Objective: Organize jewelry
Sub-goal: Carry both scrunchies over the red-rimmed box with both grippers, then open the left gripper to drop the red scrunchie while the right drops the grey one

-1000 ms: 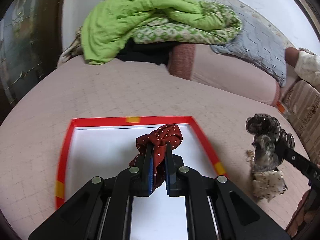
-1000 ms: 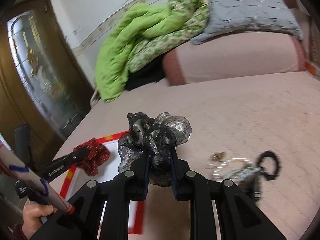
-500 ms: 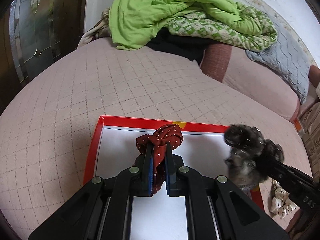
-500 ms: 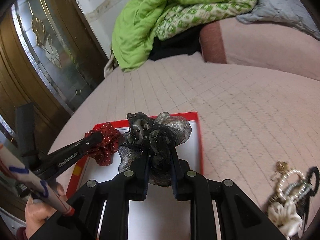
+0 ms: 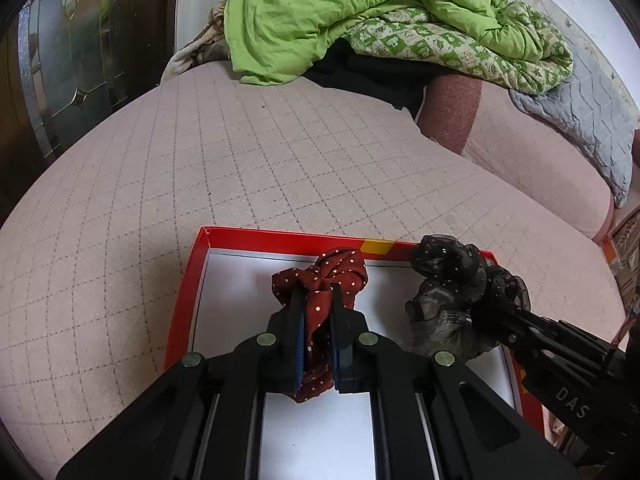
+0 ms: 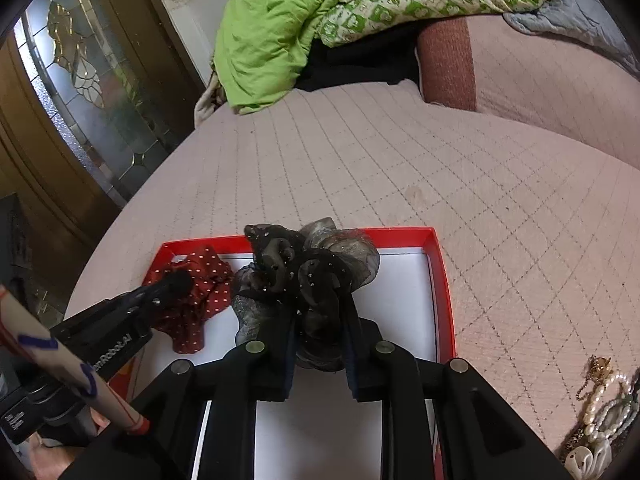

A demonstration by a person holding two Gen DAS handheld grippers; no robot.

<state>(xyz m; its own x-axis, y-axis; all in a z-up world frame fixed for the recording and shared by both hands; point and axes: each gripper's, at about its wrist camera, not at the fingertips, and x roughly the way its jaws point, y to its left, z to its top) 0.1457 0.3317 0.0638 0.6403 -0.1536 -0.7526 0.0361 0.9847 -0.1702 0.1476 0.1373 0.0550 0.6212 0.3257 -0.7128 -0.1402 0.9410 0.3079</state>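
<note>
A red-rimmed tray [image 5: 188, 280] with a white floor lies on the pink quilted bed; it also shows in the right wrist view [image 6: 442, 280]. My left gripper [image 5: 318, 292] is shut on a dark red white-dotted scrunchie [image 5: 340, 268] and holds it over the tray's left half. My right gripper [image 6: 320, 308] is shut on a black-and-grey sheer scrunchie [image 6: 320, 256] over the tray's middle. The right gripper's scrunchie [image 5: 452, 276] shows at the tray's right side in the left wrist view. The red scrunchie [image 6: 204, 276] shows at left in the right wrist view.
A pile of pearl and gold jewelry [image 6: 600, 408] lies on the bed right of the tray. A green quilt [image 5: 360, 12] and grey pillow [image 5: 592, 112] lie at the bed's far end. A glass-panelled wooden door [image 6: 80, 80] stands at left.
Both grippers have moved over the tray with their scrunchies. The right gripper has come leftward from the jewelry pile to beside the red scrunchie. Both stay shut.
</note>
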